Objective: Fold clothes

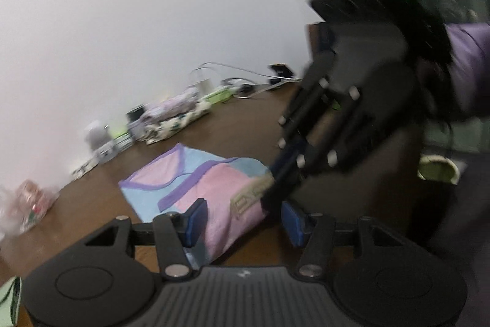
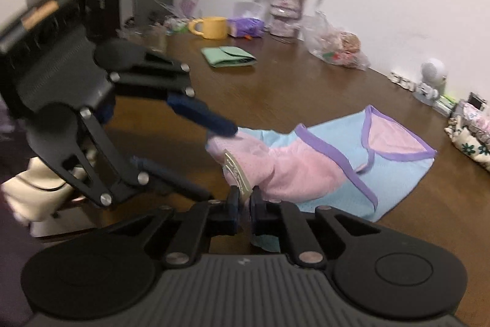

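A pink and light-blue garment (image 1: 214, 189) with purple trim lies partly folded on the brown table (image 1: 251, 124). In the left wrist view my left gripper (image 1: 245, 222) is open, and the garment's near pink end sits between its blue pads (image 1: 196, 222). My right gripper (image 1: 269, 198) comes in from the upper right, pinching the garment by its beige label. In the right wrist view my right gripper (image 2: 245, 201) is shut on the garment (image 2: 306, 167) at the label edge, lifting it slightly. There my left gripper (image 2: 217, 161) stands open at the left, its upper finger touching the pink fabric.
Along the back of the table (image 2: 291, 88) are a green folded cloth (image 2: 228, 56), a yellow mug (image 2: 211, 27), a vase of flowers (image 2: 284, 11), a plastic bag (image 2: 337, 45), a white gadget (image 2: 431, 78) and a floral pouch (image 2: 471, 140). A cream bag (image 2: 36, 189) sits off the table's left edge.
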### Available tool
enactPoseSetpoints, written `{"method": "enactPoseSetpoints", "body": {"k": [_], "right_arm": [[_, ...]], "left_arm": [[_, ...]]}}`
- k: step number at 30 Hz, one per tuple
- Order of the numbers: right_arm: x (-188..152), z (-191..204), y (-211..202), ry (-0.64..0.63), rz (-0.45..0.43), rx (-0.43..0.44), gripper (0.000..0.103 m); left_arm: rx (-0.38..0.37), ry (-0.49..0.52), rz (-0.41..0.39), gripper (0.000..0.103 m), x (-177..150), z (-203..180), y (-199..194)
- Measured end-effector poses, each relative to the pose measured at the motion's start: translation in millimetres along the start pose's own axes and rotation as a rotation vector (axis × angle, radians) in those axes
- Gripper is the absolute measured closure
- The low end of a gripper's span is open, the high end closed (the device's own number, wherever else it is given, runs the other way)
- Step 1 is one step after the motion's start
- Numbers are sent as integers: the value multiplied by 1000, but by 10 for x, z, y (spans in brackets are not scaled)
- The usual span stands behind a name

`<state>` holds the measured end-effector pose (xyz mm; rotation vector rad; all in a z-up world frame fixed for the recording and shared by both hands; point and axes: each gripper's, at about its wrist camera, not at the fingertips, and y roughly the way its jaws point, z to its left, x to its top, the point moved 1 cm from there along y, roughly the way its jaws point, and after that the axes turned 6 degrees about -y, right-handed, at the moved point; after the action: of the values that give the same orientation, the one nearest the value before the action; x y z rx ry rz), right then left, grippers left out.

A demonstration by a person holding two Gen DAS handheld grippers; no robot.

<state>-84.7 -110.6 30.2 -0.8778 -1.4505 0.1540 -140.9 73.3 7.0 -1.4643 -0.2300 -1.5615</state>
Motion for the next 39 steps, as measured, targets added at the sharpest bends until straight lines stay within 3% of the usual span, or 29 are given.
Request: {"method": "enactPoseSetpoints", "body": {"k": [5, 8, 9, 10, 12, 14, 18, 20, 22, 23, 25, 26, 27, 28, 29, 30, 31, 32, 35, 37, 39], "right_arm": [[-53, 219, -335, -21, -7, 96, 97], [-121, 308, -381, -46, -10, 83, 93], [-146, 335, -386, -56, -10, 74, 82], [-171, 361, -392, -65, -11, 66, 64], [-220, 415, -404, -83, -13, 49, 52], [-270, 430, -392, -86, -11, 34, 47], [-369, 231, -252, -2, 5, 9, 24], [-402, 108, -312, 65, -8, -2, 23], [-411, 45, -492, 114, -64, 9, 23], [-416, 9, -596, 147, -101, 11, 23], [-445, -133, -689, 250, -139, 3, 23], [-464, -228, -666, 309, -137, -14, 23], [-482, -323, -607, 361, -122, -41, 30], [-499, -391, -530, 398, -96, -66, 47], [-515, -437, -449, 425, -67, -86, 57], [-530, -483, -368, 451, -38, -106, 76], [-544, -510, -294, 471, -11, -113, 82], [-555, -509, -244, 478, 5, -109, 83], [-561, -455, -251, 474, -5, -76, 88], [-544, -452, -305, 477, -29, -56, 100], [-473, -463, -352, 466, -63, -66, 100]], "left_arm": [[-52, 113, 56, 51, -91, -283, -171], [-107, 169, 80, 49, -183, -431, -178], [-116, 173, 85, 49, -200, -440, -155], [-122, 170, 87, 50, -208, -430, -126], [-140, 150, 96, 50, -210, -389, -61], [-171, 104, 115, 49, -189, -300, 9], [-203, -8, 152, 43, -199, -66, 31], [-210, -82, 166, 46, -181, 45, -37], [-288, -226, 83, 44, -167, 230, -218], [-331, -304, 33, 36, -160, 331, -315], [-321, -424, -7, 26, -129, 486, -319], [-304, -462, 1, 26, -128, 521, -265], [-286, -488, 21, 26, -136, 535, -192], [-269, -515, 41, 28, -144, 548, -119], [-251, -541, 60, 37, -152, 561, -46], [-233, -568, 80, 48, -160, 574, 26], [-215, -594, 100, 80, -168, 588, 99], [-197, -620, 120, 98, -176, 601, 172], [-142, -699, 180, 98, -200, 640, 389], [-145, -726, 163, 99, -176, 669, 407], [-121, -733, 128, 100, -110, 721, 387]]}}
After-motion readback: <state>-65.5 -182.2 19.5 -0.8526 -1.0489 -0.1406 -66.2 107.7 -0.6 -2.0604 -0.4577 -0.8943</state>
